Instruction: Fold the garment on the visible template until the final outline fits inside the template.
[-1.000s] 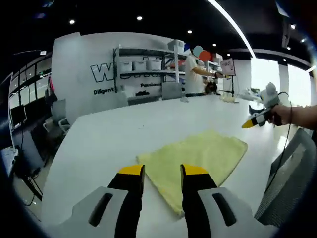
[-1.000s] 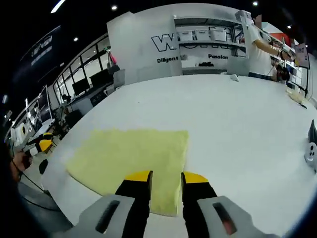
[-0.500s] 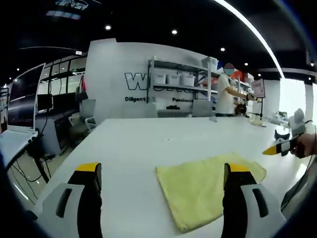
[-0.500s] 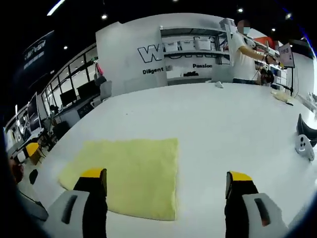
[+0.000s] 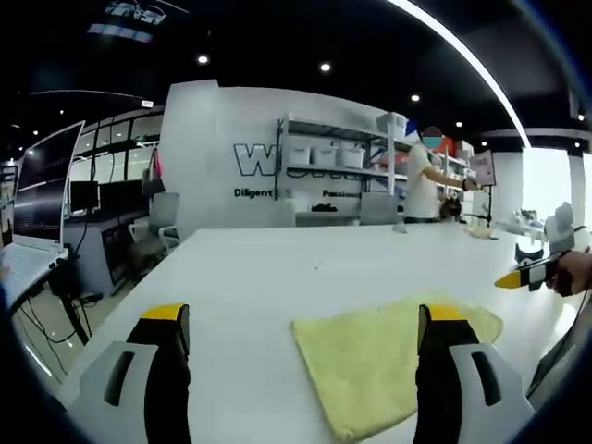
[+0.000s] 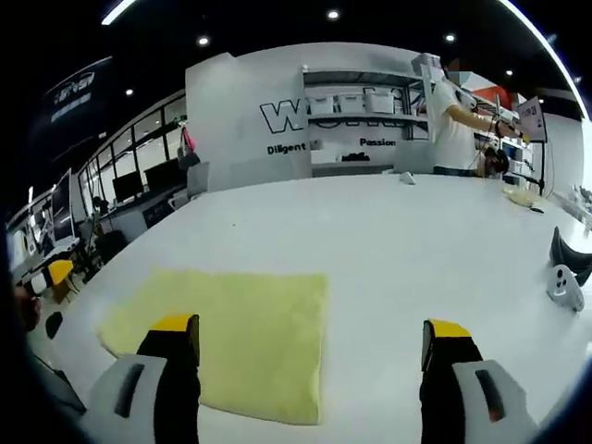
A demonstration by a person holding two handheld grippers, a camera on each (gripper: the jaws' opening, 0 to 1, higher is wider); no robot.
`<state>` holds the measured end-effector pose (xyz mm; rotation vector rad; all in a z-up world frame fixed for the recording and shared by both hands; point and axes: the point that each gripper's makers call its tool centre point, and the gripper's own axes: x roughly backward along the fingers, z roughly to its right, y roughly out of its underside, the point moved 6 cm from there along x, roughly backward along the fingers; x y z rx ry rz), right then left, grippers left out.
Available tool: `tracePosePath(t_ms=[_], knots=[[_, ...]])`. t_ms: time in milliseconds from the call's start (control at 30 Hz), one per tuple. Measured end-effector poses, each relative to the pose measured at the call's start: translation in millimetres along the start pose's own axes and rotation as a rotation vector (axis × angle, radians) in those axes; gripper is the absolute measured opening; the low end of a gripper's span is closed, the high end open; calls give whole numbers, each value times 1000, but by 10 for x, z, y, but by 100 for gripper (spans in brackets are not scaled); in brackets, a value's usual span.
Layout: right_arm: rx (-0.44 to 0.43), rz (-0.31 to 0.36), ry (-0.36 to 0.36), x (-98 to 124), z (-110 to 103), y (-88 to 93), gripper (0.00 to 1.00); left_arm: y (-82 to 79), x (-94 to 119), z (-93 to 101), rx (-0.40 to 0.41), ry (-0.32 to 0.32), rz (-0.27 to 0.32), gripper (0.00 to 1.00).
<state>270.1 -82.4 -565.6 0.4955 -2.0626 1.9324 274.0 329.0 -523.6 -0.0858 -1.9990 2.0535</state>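
The cloth (image 6: 231, 333) lies flat on the bench (image 6: 407, 240), near its front edge. The left gripper (image 5: 296, 324) and right gripper (image 6: 310, 333) hang above it, jaws spread wide apart. Behind the bench stands a shelving rack (image 6: 365, 116) against the wall, with a person (image 6: 455, 120) at its right.

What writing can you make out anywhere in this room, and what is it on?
"W": large outlined letters on the white wall, cut off by the shelving; the rest cannot be read.
"Diligent": small dark word below it on the same wall.
"Passion": small dark word further along that wall, seen through the shelving.
The sign near the person: too small to read.
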Motion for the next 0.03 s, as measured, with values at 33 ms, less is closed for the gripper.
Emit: tracePosePath(t_ms=[33], knots=[[4, 4, -1, 1, -5, -6, 99, -8, 2, 0, 2, 1, 7, 99]])
